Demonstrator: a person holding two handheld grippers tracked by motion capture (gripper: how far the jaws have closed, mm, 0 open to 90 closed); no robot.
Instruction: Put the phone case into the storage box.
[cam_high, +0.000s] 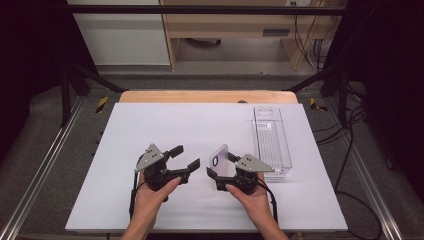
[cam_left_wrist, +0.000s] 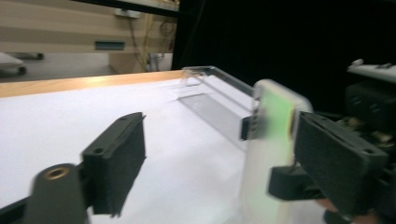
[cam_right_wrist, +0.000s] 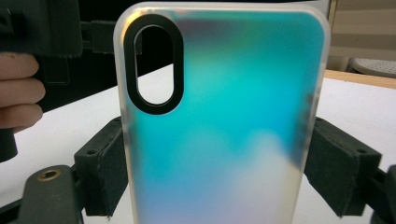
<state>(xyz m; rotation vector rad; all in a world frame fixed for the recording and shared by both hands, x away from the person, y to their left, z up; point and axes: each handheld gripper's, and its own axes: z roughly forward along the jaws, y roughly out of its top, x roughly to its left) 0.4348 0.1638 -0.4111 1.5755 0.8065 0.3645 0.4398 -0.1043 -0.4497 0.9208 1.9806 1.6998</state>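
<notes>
Iridescent teal phone case (cam_right_wrist: 224, 121) stands clamped upright between my right gripper's (cam_high: 221, 170) jaws; my left gripper (cam_high: 185, 157) gapes empty beside it, seemingly not touching.

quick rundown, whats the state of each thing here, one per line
phone case: upright, empty, clamped by its long edges in the right gripper, off the table
right gripper: shut on the phone case
left gripper: open, nothing between its jaws, apart from the case
clear plastic box: lying on the white table top, open on top, seems empty, untouched
</notes>
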